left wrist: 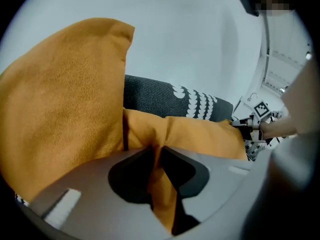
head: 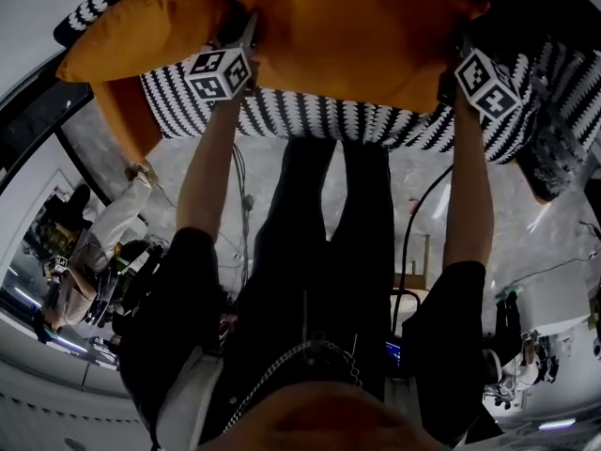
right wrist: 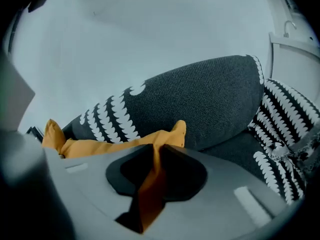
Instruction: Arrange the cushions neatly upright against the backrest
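Over the sofa (head: pixel 376 120), outstretched arms (head: pixel 211 167) slope down, left claw (left wrist: pixel 156 151) and right claw (right wrist: pixel 156 151) pinching the orange cushion (head: pixel 357 36).

This looks like a studio-like workroom. A patterned sofa (head: pixel 376 120) fills the top, and cables (head: pixel 407 252) trail over the pale floor (head: pixel 526 205) mid-frame right.

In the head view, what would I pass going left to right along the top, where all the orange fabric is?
left orange cushion → left gripper → held orange cushion → right gripper. Both grippers pinch the held orange cushion's edge.
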`<state>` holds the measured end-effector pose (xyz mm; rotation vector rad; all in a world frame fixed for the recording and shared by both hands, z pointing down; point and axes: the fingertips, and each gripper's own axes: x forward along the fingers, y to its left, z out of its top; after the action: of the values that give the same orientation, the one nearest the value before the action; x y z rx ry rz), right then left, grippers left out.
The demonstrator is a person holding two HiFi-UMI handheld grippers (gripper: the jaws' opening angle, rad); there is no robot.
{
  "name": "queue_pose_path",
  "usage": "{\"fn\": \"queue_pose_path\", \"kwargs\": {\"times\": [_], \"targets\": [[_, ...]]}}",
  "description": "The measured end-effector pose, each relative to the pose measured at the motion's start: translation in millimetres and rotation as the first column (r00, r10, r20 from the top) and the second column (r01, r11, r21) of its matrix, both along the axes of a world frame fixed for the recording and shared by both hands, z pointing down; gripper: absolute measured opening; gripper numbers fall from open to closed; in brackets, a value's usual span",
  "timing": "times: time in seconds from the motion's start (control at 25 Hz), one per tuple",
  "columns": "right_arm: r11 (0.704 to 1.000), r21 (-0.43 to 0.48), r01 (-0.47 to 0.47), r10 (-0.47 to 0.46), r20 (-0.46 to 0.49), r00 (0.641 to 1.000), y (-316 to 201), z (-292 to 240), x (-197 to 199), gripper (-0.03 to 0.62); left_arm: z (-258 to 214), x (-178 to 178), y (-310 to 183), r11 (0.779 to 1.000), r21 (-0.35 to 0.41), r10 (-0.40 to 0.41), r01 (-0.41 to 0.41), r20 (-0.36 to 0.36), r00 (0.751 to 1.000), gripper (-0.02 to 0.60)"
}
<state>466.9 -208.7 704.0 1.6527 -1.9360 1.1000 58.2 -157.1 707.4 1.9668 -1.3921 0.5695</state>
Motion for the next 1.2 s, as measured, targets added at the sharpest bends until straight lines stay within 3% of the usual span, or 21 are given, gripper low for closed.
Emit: {"fn": "queue_pose_path", "kwargs": {"times": [0.36, 0.76, 0.96, 1.2], "targets": [[0.989, 0.143, -0.045, 0.043, 0.016, 0.999, 26.8, -45.9, 13.6, 0.021, -53.1, 13.6, 23.7, 0.990, 0.111, 0.092, -0.090, -0.020, 0.996, 0.051], [0.946, 0.278, -0.168, 0.182, -0.027, 0.983, 13.8, -77.2, 113.7, 0.015, -55.5, 115.9, 21.9, 0.974, 0.133, 0.199, -0.184, -0.115, 0.973, 0.044], [0.901, 0.372, -0.224, 0.252, -0.027, 0.967, -24.6, -111.5, 149.1, 0.014, -62.3, 159.5, 2.4, 0.943, 0.159, 0.313, -0.293, -0.125, 0.941, 0.043], [0.875, 0.437, -0.209, 0.243, -0.023, 0.970, -60.3, -140.9, 172.2, 0.014, -71.6, 194.8, -14.3, 0.919, 0.177, 0.376, -0.353, -0.126, 0.918, 0.035]]}}
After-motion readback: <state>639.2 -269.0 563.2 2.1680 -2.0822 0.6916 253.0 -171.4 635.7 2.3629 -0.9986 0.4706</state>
